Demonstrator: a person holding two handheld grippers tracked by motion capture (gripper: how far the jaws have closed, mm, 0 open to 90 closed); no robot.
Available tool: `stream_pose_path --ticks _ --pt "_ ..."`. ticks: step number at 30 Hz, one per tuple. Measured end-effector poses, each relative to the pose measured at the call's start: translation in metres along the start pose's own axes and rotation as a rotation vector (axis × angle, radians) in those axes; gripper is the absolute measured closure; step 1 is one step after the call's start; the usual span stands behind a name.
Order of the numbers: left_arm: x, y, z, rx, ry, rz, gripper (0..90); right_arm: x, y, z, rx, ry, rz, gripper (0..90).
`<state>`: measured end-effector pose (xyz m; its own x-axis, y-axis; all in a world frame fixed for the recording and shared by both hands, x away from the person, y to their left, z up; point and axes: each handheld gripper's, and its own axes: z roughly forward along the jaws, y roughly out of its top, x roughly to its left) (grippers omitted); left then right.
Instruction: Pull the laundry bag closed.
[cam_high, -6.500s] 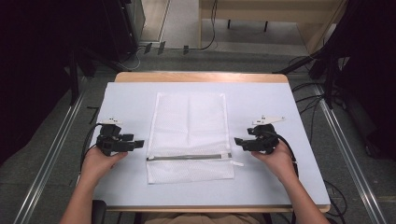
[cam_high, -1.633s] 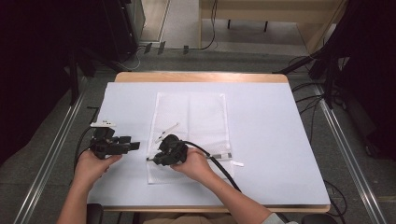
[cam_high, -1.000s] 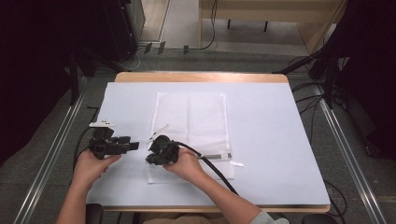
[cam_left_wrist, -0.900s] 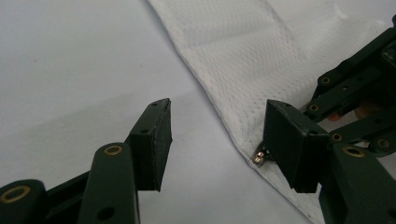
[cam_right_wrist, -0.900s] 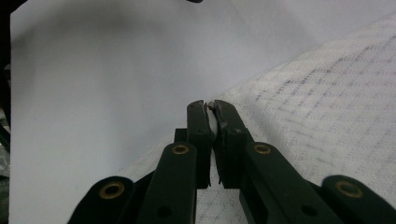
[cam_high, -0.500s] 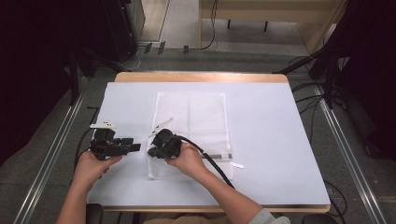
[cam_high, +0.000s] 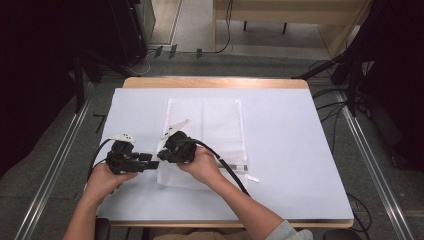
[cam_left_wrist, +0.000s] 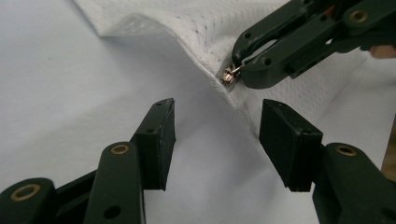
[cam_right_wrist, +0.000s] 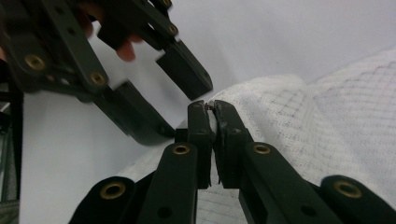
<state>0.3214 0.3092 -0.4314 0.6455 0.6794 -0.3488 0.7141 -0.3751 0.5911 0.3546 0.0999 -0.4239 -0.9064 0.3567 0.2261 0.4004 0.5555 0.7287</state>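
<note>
Right tongs (cam_high: 161, 156) clamped on the zip pull (cam_left_wrist: 229, 75) at the left edge of the mesh bag (cam_high: 220, 122); the pull is a small brass tab, and the bag's edge is lifted off the worktop (cam_high: 300, 145) there in a raised fold. Left tongs (cam_high: 152, 164) just beside them, jaws apart; they have just opened a little further, nothing between them. In the left gripper view the bag's seam runs down toward the gap but does not touch either pad. Bag lies flat otherwise, mid-worktop, its long side running away from the person. Dark zip line (cam_high: 235, 165) crosses its near part. A small white strip (cam_high: 253, 178) lies on the sheet just right of the bag's near corner. Right hand (cam_high: 202, 165) and its cable (cam_high: 227, 170) lie across the bag's near end, covering part of the zip. White sheet covers the worktop; wooden edge (cam_high: 215, 83) shows at the far side.
</note>
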Motion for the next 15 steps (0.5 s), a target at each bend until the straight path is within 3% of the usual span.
stream_pose_path --ticks 7,15 --pt "-0.0012 0.0013 0.0098 0.058 -0.023 0.014 55.8 0.0043 0.0013 -0.006 -0.005 0.039 -0.022 87.5" --pt "-0.0025 0.0015 0.0115 0.067 -0.045 0.034 68.8 0.0055 0.0013 -0.0064 0.01 0.073 -0.038 87.6"
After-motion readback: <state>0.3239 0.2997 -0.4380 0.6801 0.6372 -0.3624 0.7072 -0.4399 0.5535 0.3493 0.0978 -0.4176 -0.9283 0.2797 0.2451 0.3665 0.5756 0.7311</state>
